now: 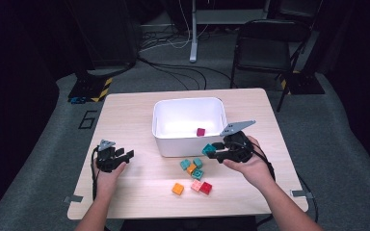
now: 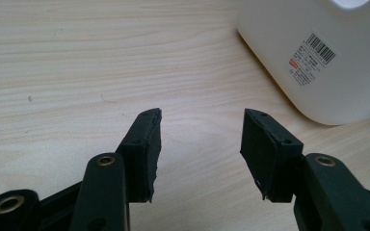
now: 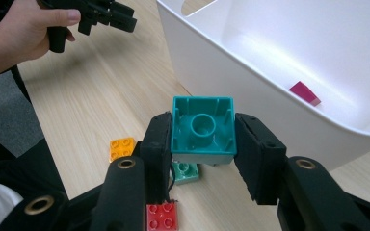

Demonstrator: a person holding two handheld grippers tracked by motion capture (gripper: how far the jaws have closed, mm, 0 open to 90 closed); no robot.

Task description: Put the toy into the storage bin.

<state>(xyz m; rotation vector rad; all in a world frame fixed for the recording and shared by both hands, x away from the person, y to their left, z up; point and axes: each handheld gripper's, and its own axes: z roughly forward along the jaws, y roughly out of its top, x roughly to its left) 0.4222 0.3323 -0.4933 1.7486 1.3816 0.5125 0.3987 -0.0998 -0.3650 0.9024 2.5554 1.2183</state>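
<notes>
Sitting clamped between the right tongs (image 3: 202, 144), teal brick (image 3: 203, 130).

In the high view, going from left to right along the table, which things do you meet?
Left gripper → orange brick → red brick → right gripper, which holds a teal brick.

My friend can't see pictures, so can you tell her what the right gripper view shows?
The right tool grips a teal toy brick, hollow underside facing the camera, beside a white bin holding one magenta brick. Orange, green and red bricks lie on the wooden table.
</notes>
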